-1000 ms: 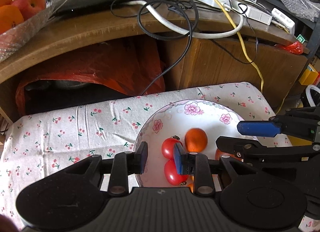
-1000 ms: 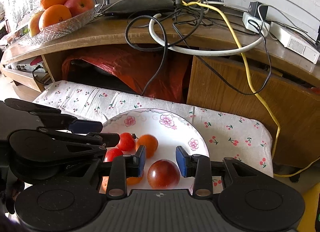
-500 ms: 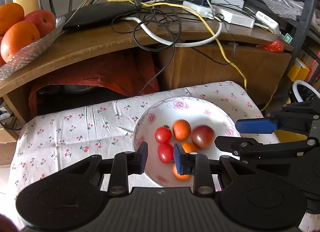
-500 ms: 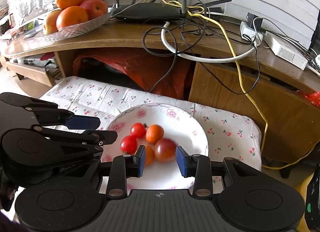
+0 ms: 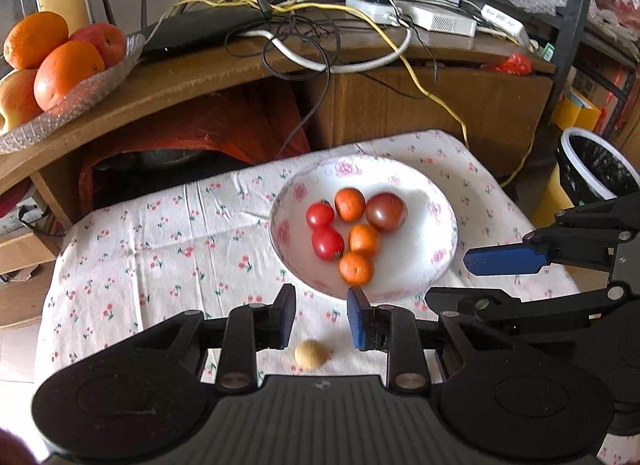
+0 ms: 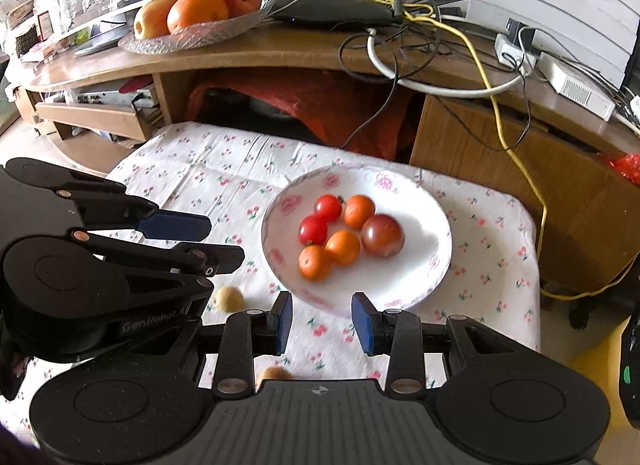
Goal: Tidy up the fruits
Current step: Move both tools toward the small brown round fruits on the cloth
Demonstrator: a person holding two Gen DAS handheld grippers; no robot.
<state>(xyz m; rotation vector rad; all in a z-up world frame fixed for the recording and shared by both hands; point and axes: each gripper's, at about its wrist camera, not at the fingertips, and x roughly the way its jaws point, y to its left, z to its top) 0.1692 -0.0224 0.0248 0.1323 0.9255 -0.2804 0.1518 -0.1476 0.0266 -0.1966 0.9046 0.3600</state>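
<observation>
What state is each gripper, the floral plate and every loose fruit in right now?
Left gripper: open, empty.
Right gripper: open, empty.
White floral-rimmed plate: upright on the cloth, holding six fruits.
Dark purple-red tomato: resting in the plate.
Two small red tomatoes: in the plate, touching.
Three small orange fruits: in the plate.
Small tan round fruit: loose on the cloth, outside the plate.

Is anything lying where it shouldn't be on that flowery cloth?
Yes. One small tan fruit sits alone on the cloth, outside the plate holding the tomatoes and oranges. A second tan one peeks out near the right gripper.
</observation>
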